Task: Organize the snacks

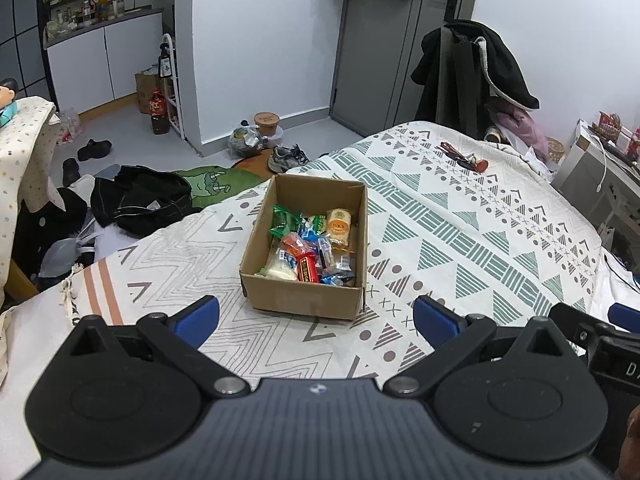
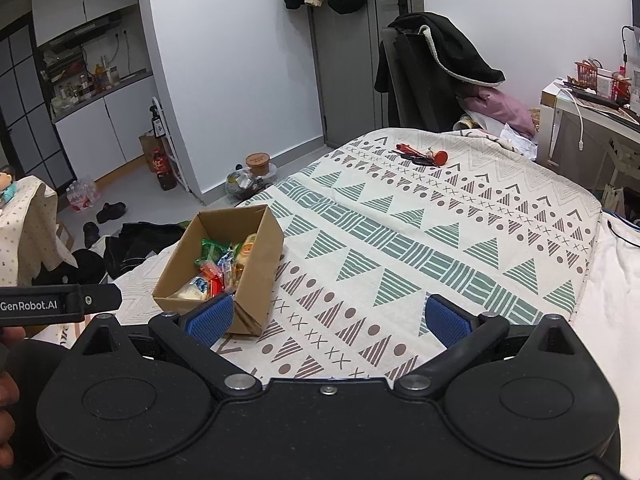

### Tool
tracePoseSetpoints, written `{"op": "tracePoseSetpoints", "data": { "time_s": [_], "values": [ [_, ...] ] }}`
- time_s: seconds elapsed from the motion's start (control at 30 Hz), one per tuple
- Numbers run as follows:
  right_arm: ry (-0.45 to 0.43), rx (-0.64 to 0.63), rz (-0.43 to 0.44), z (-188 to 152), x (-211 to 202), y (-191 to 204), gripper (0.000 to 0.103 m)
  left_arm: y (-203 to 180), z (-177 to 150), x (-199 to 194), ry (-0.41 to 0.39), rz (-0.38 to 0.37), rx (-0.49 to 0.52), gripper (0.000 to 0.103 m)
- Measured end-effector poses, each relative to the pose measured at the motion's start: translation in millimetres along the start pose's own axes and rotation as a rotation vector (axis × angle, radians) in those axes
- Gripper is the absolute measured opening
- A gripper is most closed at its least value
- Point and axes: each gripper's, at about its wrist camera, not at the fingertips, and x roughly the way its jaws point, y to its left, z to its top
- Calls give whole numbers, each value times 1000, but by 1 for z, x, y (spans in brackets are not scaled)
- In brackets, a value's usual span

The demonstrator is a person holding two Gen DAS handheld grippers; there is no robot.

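Left gripper: the black left gripper (image 1: 316,322) with blue padded fingertips (image 1: 197,320) hangs over the bed, its jaws spread wide with nothing between them.
Box: an open brown cardboard box (image 1: 304,296) stands on the patterned cream bedspread (image 1: 440,220), straight ahead of the left gripper and just beyond its fingertips, not touching them.
Snacks: a heap of small wrapped snacks (image 1: 310,246) lies inside the box; a green packet (image 1: 285,220) sits at the far left, a red bar (image 1: 307,270) near the front, a round orange-labelled pack (image 1: 339,222) at the far right.
Right gripper: the black right gripper (image 2: 328,318), also with blue pads, is spread open and holds nothing.
Box from the right view: the cardboard box (image 2: 256,272) lies ahead and to the left of the right gripper; the left fingertip (image 2: 212,316) overlaps the box's near corner in the picture, though contact cannot be told.
Far end of the bed: a small red and dark object (image 2: 420,156) lies well apart from the box.
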Motion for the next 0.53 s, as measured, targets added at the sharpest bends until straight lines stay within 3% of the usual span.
{"op": "tracePoseSetpoints", "data": {
  "time_s": [0.53],
  "values": [
    [0, 25, 4, -6, 3, -7, 103, -13, 1, 0, 13, 5, 24, 102]
  ]
}}
